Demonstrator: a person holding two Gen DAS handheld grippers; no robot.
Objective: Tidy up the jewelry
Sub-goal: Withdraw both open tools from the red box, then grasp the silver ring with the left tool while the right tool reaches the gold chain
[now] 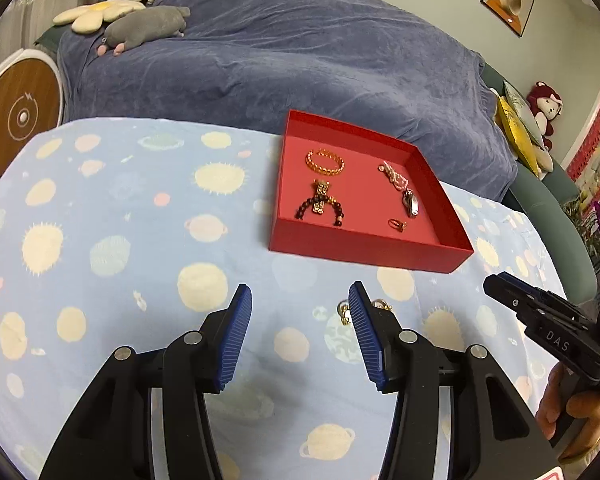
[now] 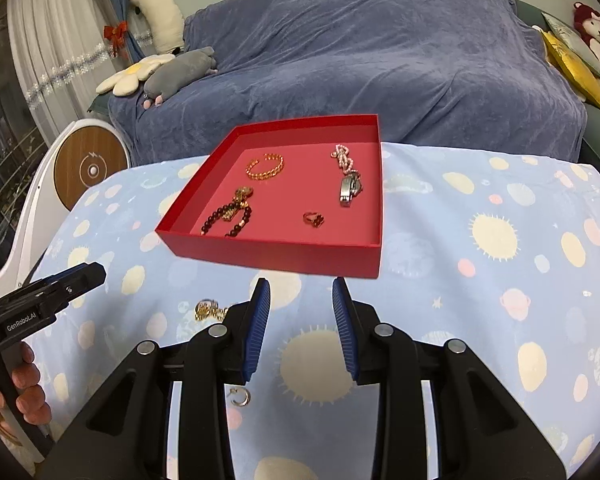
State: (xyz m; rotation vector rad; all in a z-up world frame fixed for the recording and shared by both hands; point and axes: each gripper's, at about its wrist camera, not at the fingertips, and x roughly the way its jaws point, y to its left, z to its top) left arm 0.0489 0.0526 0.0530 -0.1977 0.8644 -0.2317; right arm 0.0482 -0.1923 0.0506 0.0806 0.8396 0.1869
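Both my grippers, left (image 1: 300,300) and right (image 2: 301,294), gape empty | earrings (image 2: 209,310) near worktop | tray (image 2: 276,256) far, five pieces inside

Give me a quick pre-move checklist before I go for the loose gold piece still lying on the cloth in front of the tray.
1. Left tool open and empty: ok.
2. Right tool open and empty: ok.
3. Gold piece reachable: ok; it lies on the space-print cloth, outside the red tray, though the left tool's finger partly hides it in the left view.
4. Whether it is one item or several tangled: cannot tell.
5. Free floor in the tray for it: ok; open room between the dark bead bracelet and the ring.
6. Nothing else left out: not ok; a small silver hoop lies beneath the right tool.
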